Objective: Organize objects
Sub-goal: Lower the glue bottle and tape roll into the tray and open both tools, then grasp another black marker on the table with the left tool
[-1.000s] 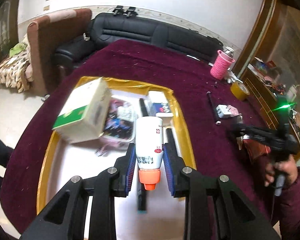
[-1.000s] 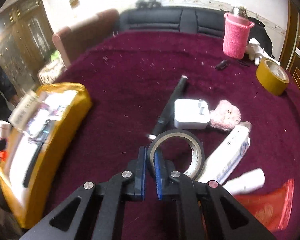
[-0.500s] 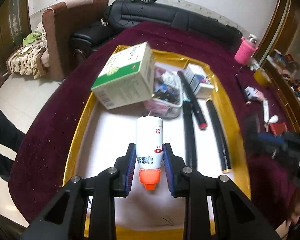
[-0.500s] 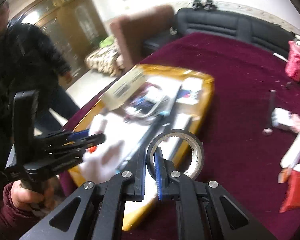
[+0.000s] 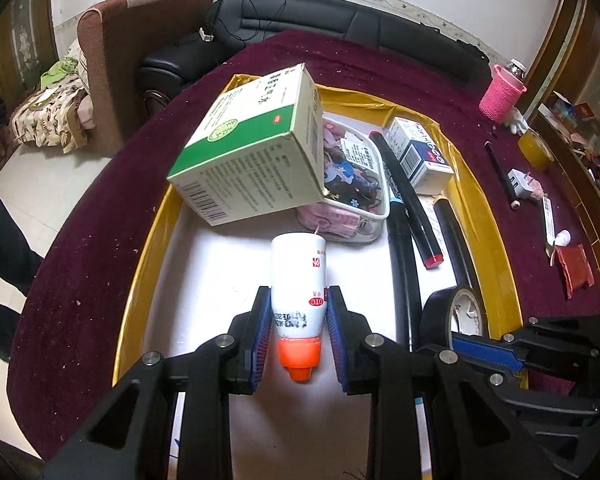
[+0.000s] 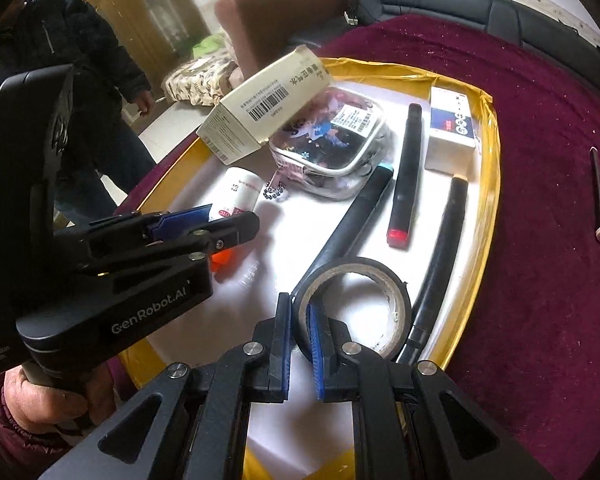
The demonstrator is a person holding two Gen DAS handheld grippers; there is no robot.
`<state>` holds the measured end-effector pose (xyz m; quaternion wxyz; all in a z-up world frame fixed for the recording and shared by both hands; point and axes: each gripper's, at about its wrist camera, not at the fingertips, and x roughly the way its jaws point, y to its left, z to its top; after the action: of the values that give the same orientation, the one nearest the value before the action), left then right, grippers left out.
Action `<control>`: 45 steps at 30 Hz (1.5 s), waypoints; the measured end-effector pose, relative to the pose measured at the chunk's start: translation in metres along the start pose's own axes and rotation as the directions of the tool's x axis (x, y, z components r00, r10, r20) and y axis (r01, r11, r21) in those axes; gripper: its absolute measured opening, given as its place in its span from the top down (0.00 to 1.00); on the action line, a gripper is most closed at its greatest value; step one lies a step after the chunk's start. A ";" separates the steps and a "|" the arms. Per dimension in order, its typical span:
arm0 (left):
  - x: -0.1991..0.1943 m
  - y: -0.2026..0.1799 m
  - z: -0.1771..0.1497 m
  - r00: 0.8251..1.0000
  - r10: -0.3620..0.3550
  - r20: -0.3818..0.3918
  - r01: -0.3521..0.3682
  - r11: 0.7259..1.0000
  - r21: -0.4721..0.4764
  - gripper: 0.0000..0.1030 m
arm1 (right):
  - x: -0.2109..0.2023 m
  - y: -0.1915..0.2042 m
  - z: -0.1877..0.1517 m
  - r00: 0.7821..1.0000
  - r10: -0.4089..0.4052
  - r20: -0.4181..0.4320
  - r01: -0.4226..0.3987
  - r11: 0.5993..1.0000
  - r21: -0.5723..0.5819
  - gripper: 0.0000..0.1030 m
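Observation:
My left gripper (image 5: 299,316) is shut on a white bottle with an orange cap (image 5: 299,288), held low over the white floor of the gold-rimmed tray (image 5: 496,240). From the right wrist view the same left gripper (image 6: 216,224) and bottle (image 6: 240,192) appear at the tray's left side. My right gripper (image 6: 299,332) is shut on the wall of a black tape roll (image 6: 364,292), over the tray's near right part. That tape roll (image 5: 456,312) and right gripper (image 5: 456,340) show at the lower right of the left wrist view.
In the tray lie a green-and-white box (image 5: 256,148), a clear pouch (image 5: 352,188), a blue-and-white box (image 5: 420,152) and several black pens (image 6: 404,172). On the maroon cloth to the right sit a pencil (image 5: 500,176), white charger (image 5: 520,184), yellow tape (image 5: 534,148) and pink cup (image 5: 500,96).
My right gripper has carried the tape roll leftward from the maroon cloth to above the tray. My left gripper has sunk toward the tray floor with the bottle.

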<state>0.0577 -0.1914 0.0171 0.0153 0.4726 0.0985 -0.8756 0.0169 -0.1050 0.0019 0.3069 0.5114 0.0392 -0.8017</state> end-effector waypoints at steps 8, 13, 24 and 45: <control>-0.004 0.000 0.001 1.000 -0.025 0.010 0.026 0.999 -0.023 0.45 | 0.000 0.007 0.001 1.000 -0.026 0.005 0.026 0.999 -0.018 0.89; -0.025 -0.001 0.004 0.998 -0.033 0.053 0.035 0.999 -0.034 0.24 | -0.016 0.007 -0.002 0.998 -0.044 0.034 0.045 0.998 -0.044 0.85; -0.058 -0.049 0.022 0.990 -0.109 0.095 0.108 0.994 0.012 0.08 | -0.123 -0.070 -0.045 0.967 -0.136 0.217 0.115 0.987 0.109 0.41; 0.089 -0.252 0.135 0.992 -0.126 0.022 0.122 0.983 0.136 0.08 | -0.156 -0.263 -0.106 0.890 -0.324 0.320 0.109 0.834 0.540 0.41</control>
<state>-0.1329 0.0360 0.0547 -0.0697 0.4521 0.0683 -0.8866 0.0061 0.2182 0.0177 0.0676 0.3915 -0.1778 -0.9003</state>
